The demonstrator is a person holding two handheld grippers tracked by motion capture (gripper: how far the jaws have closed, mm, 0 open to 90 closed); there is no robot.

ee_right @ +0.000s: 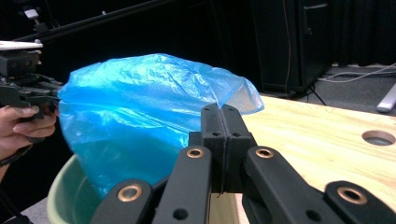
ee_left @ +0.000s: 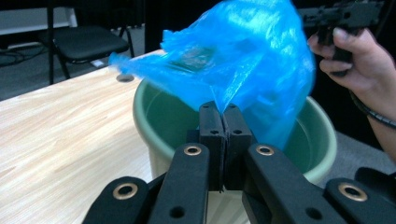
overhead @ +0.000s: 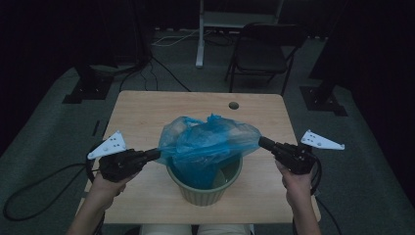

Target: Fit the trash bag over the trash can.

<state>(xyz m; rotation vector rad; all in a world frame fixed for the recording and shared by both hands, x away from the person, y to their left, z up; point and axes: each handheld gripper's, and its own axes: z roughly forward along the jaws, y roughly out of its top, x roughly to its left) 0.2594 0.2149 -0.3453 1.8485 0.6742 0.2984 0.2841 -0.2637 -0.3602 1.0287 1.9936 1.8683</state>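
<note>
Centrally, a blue plastic bag [overhead: 208, 142] is held stretched over a green bucket [overhead: 205, 188] at lower centre of the high view | left gripper [overhead: 155, 154]: jaws clamped on the bag's left edge | right gripper [overhead: 263, 143]: jaws clamped on its right edge | bucket is set on a wooden table [overhead: 142, 112]

Thin, glossy, crinkled blue plastic bag [overhead: 208, 142]; smooth matt green bin [overhead: 205, 193]; pale wood-grain table [overhead: 142, 110].
</note>
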